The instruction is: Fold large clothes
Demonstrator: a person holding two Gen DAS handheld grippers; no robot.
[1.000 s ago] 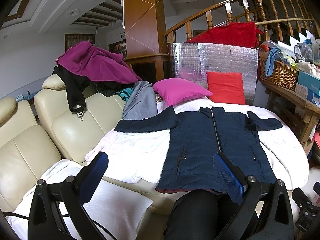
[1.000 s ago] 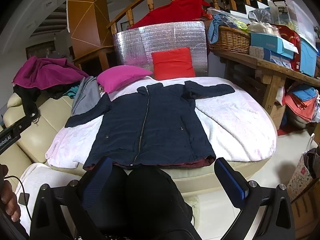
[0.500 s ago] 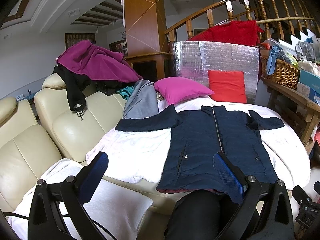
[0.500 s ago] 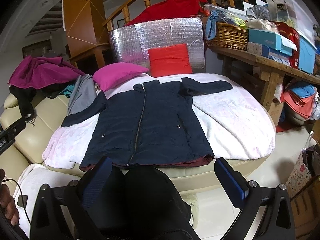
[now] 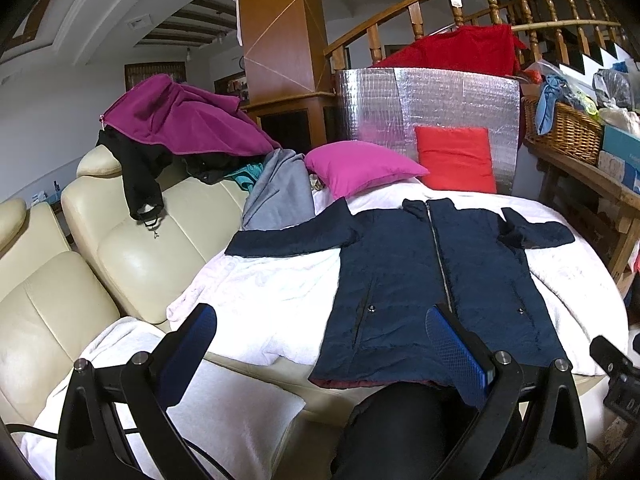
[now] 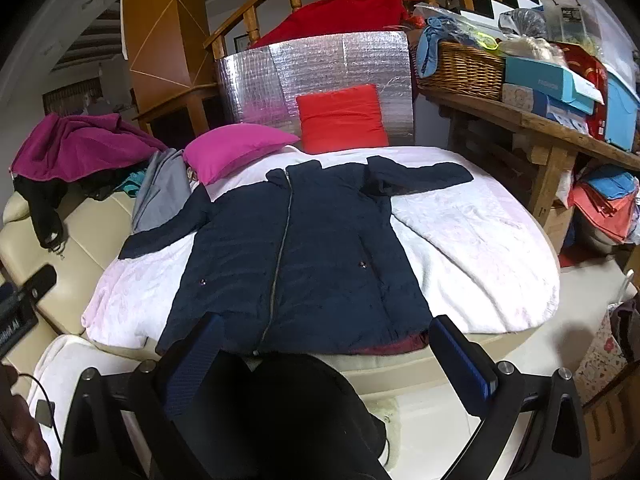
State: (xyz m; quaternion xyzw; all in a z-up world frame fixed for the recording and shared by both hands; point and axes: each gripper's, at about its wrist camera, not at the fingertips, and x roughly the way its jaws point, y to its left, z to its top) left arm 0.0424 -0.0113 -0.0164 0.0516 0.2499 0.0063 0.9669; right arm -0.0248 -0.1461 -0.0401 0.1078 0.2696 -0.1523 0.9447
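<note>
A navy zip-up jacket (image 5: 432,276) (image 6: 296,256) lies flat, front up, on a white blanket (image 5: 276,300) (image 6: 472,248) over a round table. Both sleeves are spread out to the sides, and the maroon lining shows at the near hem. My left gripper (image 5: 320,340) is open, held short of the hem toward the jacket's left half, with nothing between its blue pads. My right gripper (image 6: 324,356) is open too, hovering before the hem's middle and right part. A person's dark-clad knee fills the bottom of both views.
A cream leather sofa (image 5: 80,272) runs along the left, with a magenta garment (image 5: 180,120), black and grey clothes piled on it. Pink pillow (image 5: 360,166) and red cushion (image 5: 456,158) sit behind the jacket. A wooden bench (image 6: 540,128) with a basket and boxes stands on the right.
Both grippers have drifted slightly closer and a little left; the jacket sits a bit lower and nearer in each view. Nothing was grasped.
</note>
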